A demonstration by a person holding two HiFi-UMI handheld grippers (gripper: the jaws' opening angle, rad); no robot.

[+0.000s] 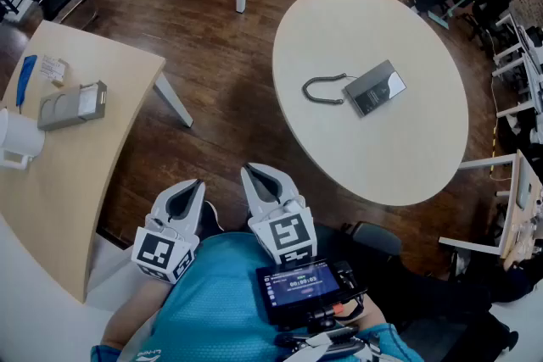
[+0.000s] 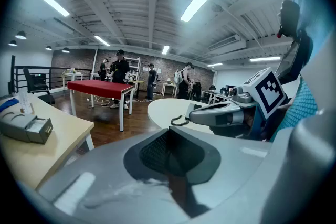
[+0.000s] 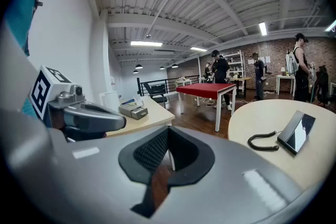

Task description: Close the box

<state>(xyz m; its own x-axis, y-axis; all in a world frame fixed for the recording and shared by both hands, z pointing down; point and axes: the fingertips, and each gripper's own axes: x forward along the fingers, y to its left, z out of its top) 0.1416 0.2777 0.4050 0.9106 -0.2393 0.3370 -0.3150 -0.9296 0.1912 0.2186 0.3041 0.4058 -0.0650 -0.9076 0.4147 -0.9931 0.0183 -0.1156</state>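
We see the box [image 1: 376,87] on the round cream table [image 1: 407,157], its lid raised, just beside a coiled cable [image 1: 322,89]. The left gripper [image 1: 192,186] and right gripper [image 1: 256,175] are well apart from it over the dark wooden floor [image 1: 221,55], both with jaws pressed together on nothing.

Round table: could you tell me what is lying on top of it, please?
A flat grey box and a coiled black cable beside it lie on the round table. Whatever is under the box is hidden.
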